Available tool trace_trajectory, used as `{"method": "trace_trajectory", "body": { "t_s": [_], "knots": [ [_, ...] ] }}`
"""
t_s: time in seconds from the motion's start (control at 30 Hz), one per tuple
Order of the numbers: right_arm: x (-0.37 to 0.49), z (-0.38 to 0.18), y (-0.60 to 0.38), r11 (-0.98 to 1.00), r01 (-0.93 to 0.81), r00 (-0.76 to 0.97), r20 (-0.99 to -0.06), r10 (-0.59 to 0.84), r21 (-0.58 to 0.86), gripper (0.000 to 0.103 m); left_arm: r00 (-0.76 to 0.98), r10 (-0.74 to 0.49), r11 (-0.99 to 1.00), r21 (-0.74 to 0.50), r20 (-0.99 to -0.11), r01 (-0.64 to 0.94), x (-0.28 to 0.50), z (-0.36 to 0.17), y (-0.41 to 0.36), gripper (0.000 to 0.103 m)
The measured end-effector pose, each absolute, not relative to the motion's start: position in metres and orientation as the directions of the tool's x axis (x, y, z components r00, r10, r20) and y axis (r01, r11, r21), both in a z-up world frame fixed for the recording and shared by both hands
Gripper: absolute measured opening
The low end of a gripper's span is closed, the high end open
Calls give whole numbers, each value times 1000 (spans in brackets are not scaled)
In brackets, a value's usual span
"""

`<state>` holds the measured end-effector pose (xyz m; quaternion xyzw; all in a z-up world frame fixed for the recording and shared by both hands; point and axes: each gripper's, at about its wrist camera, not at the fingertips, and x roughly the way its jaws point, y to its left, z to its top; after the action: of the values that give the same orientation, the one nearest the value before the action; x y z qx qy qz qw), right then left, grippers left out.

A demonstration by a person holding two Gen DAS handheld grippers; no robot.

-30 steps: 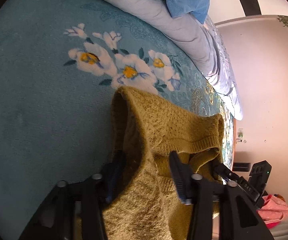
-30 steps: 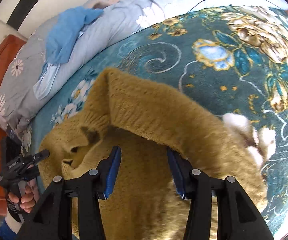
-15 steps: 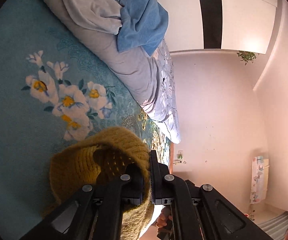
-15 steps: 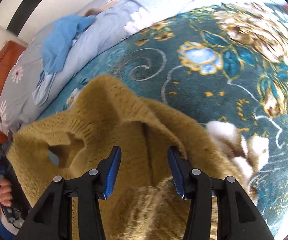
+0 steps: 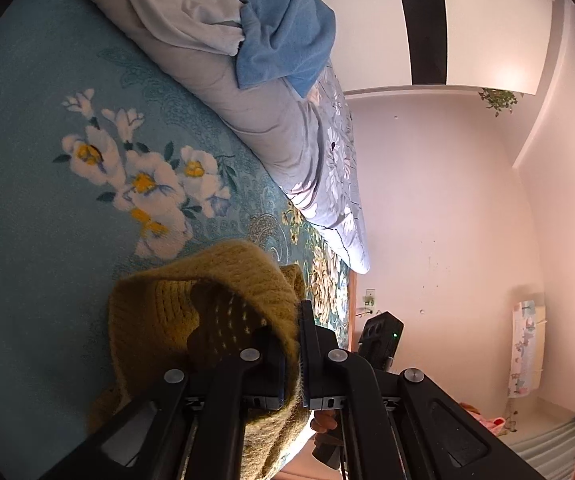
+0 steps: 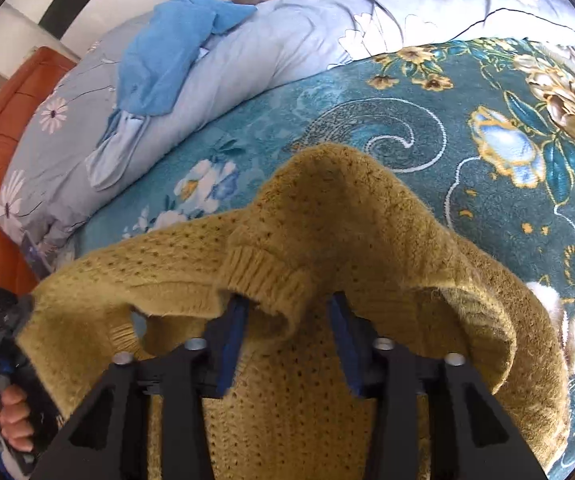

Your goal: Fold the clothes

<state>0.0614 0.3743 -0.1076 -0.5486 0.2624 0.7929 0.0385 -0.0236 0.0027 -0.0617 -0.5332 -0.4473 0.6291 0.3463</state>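
**Sweater gripped at one edge, second grip being taken**

Folding is judged to be at its opening step: a mustard-yellow, loosely knitted sweater is being picked up by two edges from a bed covered with a teal floral blanket. The left gripper is fully closed, and a fuzzy fold of the knit is pinched between its black fingers, raised clear of the blanket. The jaws of the right gripper are closing; a ribbed cuff or hem is draped between the blue pads, but firm pressure on the cloth is not yet seen, since a clear gap remains around it.

For the next move, the right-hand grip would need to be completed on the ribbed edge, after which the garment could be lifted, spread taut between the two grippers, and laid flat for the first fold. Slipping of the loose knit is a risk if too little cloth is caught.

Only in the right wrist view are the bulk of the sweater, the ribbed edge and the person's left hand on its handle shown, together with an orange headboard. Only in the left wrist view are the pink wall and the white wardrobe seen, and the tightness of the left pinch is confirmed there. A rolled grey floral duvet with a blue towel on it is visible in both.
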Motion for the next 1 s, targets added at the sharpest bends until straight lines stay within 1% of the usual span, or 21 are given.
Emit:
{"method": "trace_trajectory", "body": {
  "t_s": [0.07,0.1,0.2,0.37,0.53,0.8,1.0],
  "knots": [
    [62,-103,377,-852,-381,-400,-895,-198,358,10,-186,913,-365,-931,-362,19,-23,-55,4,5],
    [65,-98,381,-851,-387,-418,-890,-182,356,10,-184,914,-367,-930,-363,8,-23,-52,5,5],
    [74,-67,394,-845,-408,-490,-864,-117,346,9,-190,917,-361,-932,-351,-22,-23,-40,6,5],
    [90,11,419,-835,-424,-632,-775,-5,350,9,-206,940,-297,-949,-271,-104,-26,-5,7,5],
    [114,99,425,-854,-414,-733,-671,109,314,9,-199,960,-245,-933,-196,-262,-29,54,17,5],
    [168,219,411,-877,-408,-835,-493,245,254,9,-151,986,-143,-843,-74,-518,-10,161,38,5],
    [225,278,398,-877,-410,-878,-371,304,251,9,-150,988,-123,-745,-31,-656,30,230,36,5]
  ]
}}
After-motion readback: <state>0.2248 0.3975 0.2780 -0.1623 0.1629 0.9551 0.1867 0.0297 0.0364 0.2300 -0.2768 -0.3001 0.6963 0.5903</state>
